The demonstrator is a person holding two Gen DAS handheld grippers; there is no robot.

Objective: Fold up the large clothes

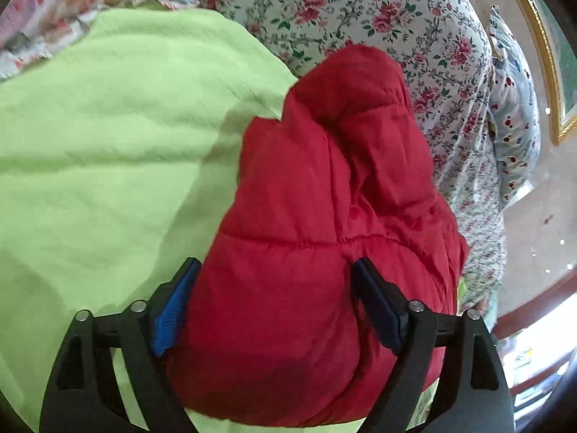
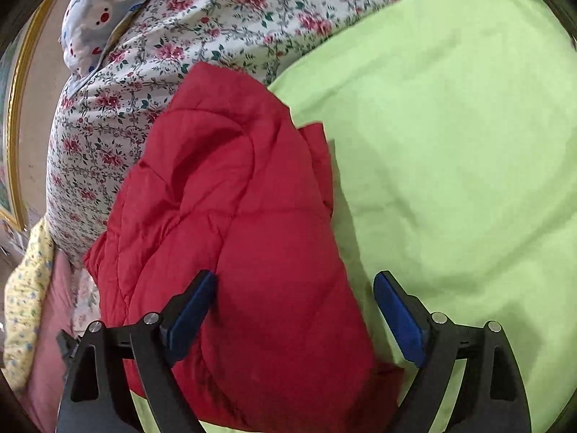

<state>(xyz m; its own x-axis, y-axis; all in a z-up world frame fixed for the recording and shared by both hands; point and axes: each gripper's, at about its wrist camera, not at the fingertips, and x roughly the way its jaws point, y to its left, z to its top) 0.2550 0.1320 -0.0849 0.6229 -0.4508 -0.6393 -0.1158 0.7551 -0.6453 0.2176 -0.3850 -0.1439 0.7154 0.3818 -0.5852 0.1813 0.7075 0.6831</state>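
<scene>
We hold both tongs, left (image 1: 277, 303) and right (image 2: 294, 310), spread apart over the folded red jacket (image 1: 324, 187), releasing it onto the green sheet (image 1: 108, 144).

Padded jacket (image 1: 324, 198) lies bunched on the sheet (image 1: 108, 144) between my left fingers (image 1: 173, 310), floral bedding (image 1: 360, 11) behind it, a pillow (image 1: 515, 108) at far right.
</scene>
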